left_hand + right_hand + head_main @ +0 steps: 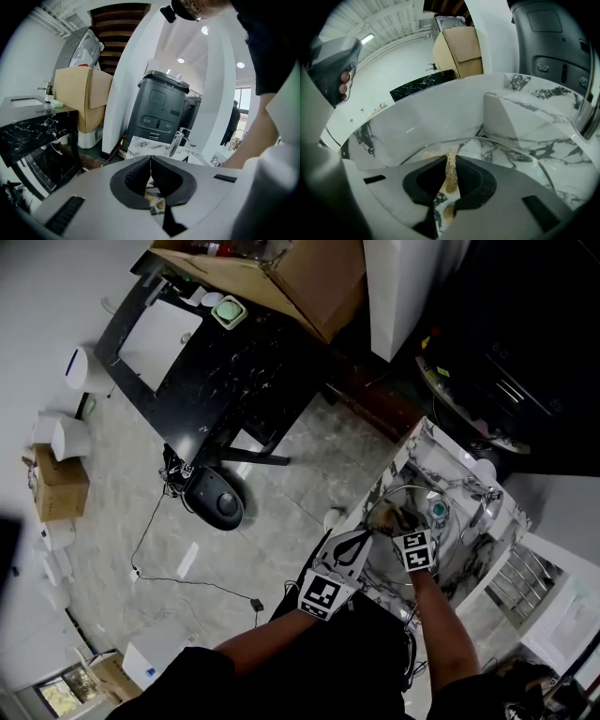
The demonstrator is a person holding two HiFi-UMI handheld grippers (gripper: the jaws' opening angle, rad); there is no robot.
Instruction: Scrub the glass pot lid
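The glass pot lid (424,497) is in the marble sink (416,448), its rim lifted at a tilt. Its clear pane (506,159) fills the right gripper view just beyond the jaws. My left gripper (367,536) is at the lid's left edge, and its pads (150,161) are pressed together, apparently on the rim. My right gripper (401,521) is over the lid and shut on a thin tan scrub sponge (450,169) that touches the glass. The left gripper's handle (333,70), with a person's fingers round it, shows at the upper left.
A chrome faucet (483,512) stands at the sink's far side. A dish rack (516,577) lies to the right of the sink. A grey bin-like unit (161,110) is behind the sink. A black marble table (216,362) and a cardboard box (281,273) are across the floor.
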